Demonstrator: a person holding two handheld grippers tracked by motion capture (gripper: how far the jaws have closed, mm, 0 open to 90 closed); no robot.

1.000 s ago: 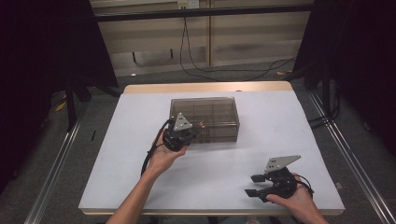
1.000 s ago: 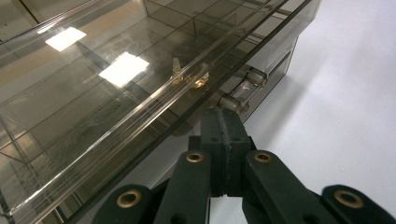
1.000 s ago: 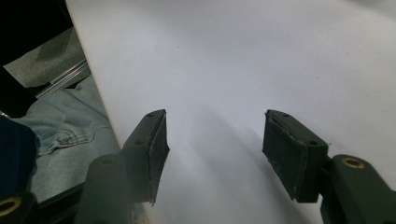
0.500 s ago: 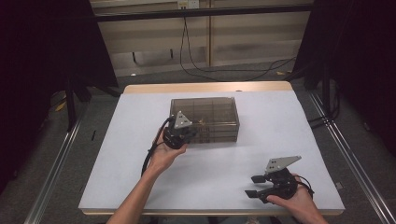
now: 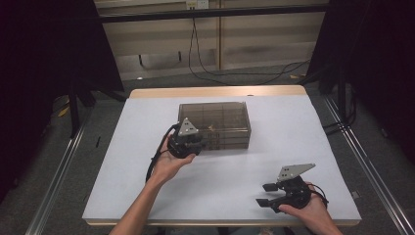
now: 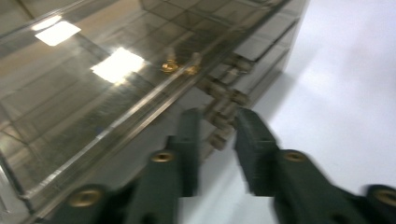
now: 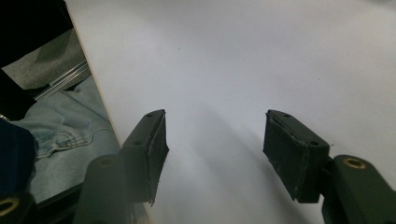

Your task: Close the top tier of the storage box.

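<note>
Left gripper view: left gripper (image 6: pixel 217 144), just opening, seemingly touches nothing at the smoky box (image 6: pixel 93 84) front edge

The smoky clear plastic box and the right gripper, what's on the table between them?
Nothing: in the high view the white table is bare between the smoky clear plastic box and the right gripper.

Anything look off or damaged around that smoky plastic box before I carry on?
Nothing stands out. The smoky compartment box sits flat on the white table, lid down, no cracks or spills. The left gripper, at its front latch, has just been opening; nothing is pinched. The right gripper rests open near the table's front edge.
</note>
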